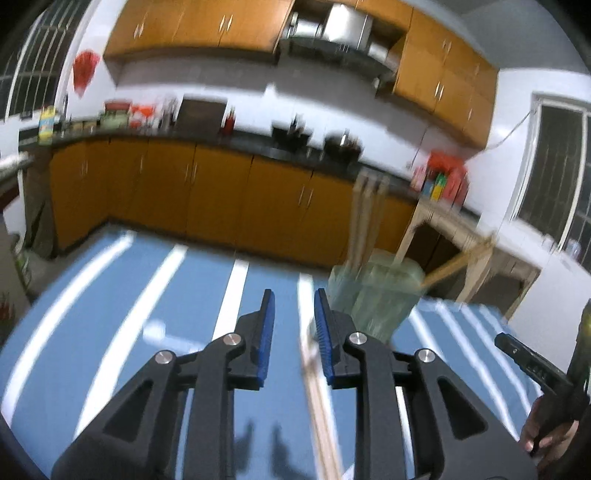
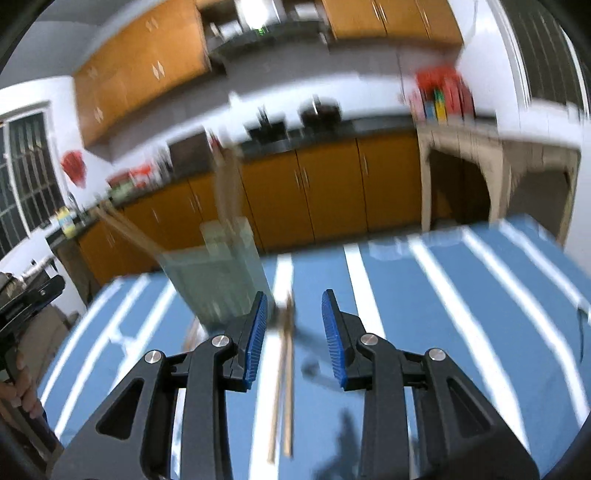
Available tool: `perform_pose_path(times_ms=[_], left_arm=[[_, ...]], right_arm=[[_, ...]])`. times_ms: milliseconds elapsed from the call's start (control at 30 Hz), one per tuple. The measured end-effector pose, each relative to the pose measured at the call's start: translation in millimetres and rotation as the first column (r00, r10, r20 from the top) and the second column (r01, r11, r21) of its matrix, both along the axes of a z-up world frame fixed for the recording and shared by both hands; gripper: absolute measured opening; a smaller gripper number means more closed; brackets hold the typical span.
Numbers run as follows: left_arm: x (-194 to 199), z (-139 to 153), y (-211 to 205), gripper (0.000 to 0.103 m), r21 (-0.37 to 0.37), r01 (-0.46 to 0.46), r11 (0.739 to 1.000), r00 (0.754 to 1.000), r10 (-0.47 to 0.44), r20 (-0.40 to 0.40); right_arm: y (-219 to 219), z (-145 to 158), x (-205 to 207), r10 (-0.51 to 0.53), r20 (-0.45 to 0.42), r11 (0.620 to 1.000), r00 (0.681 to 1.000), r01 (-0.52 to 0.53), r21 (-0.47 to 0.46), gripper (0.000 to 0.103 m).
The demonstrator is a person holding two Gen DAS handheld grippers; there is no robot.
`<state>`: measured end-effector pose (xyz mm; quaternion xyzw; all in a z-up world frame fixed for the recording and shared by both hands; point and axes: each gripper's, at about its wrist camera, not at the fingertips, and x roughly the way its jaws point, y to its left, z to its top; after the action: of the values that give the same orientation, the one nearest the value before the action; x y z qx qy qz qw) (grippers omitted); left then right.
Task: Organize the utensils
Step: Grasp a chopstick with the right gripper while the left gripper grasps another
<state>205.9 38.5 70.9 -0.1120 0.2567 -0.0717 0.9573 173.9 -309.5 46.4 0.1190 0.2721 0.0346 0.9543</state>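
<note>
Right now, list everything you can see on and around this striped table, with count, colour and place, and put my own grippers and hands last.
Table cover: one, blue with white stripes, over the table.
Holder: one, clear greenish, upright on the cover.
Chopsticks in holder: several, pale wood, count blurred.
Loose chopsticks: about two, pale wood, flat on the cover.
Lower cabinets: one run, orange-brown, behind the table.
Upper cabinets: one run, orange-brown, on the wall.
Pots: two, dark, on the counter.
Left gripper: black with blue pads, open, empty.
Right gripper: same, open, above the loose chopsticks.
Hands: one on each handle.
</note>
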Motion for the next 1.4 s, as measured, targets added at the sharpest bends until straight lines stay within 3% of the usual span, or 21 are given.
perform_pose_path(times_ms=[133, 300, 633, 800, 1067, 1267, 1400], left_arm=[[4.0, -42.2, 2.2, 0.023, -0.004, 0.021, 1.0, 0.991, -0.021, -0.134], [1.9, -73.7, -3.9, 0.023, -0.011, 0.063, 0.998, 0.973, -0.064, -0.224], [3.9, -90.7, -23.6, 0.023, -0.02, 0.138, 0.99, 0.95, -0.138, -0.282], [5.9, -96.1, -33.3, 0.023, -0.021, 0.172, 0.985, 0.938, -0.17, -0.302], [9.8, -106.6, -49.7, 0.023, -0.004, 0.225, 0.974, 0.915, -0.213, -0.344], [12.6, -116.5, -63.6, 0.02, 0.041, 0.247, 0.968, 0.901, -0.214, -0.377], [14.3, -122.0, -69.4, 0.013, 0.083, 0.24, 0.967, 0.9, -0.19, -0.392]], right_arm=[[12.4, -47.6, 18.2, 0.04, -0.17, 0.999, 0.985, -0.042, -0.013, 0.032], [32.8, -83.1, 31.3, 0.089, -0.275, 0.995, 0.957, -0.096, -0.013, 0.025], [47.8, -102.3, 44.6, 0.08, -0.328, 0.989, 0.941, -0.116, -0.093, 0.018], [51.3, -104.3, 42.9, 0.053, -0.316, 0.98, 0.947, -0.11, -0.165, 0.009], [13.2, -105.3, 41.5, -0.098, -0.31, 0.987, 0.946, 0.054, -0.148, 0.008], [7.9, -106.0, 40.3, -0.098, -0.308, 0.986, 0.946, 0.051, -0.158, 0.008], [10.9, -105.9, 38.5, -0.091, -0.306, 0.986, 0.948, 0.043, -0.161, 0.008]])
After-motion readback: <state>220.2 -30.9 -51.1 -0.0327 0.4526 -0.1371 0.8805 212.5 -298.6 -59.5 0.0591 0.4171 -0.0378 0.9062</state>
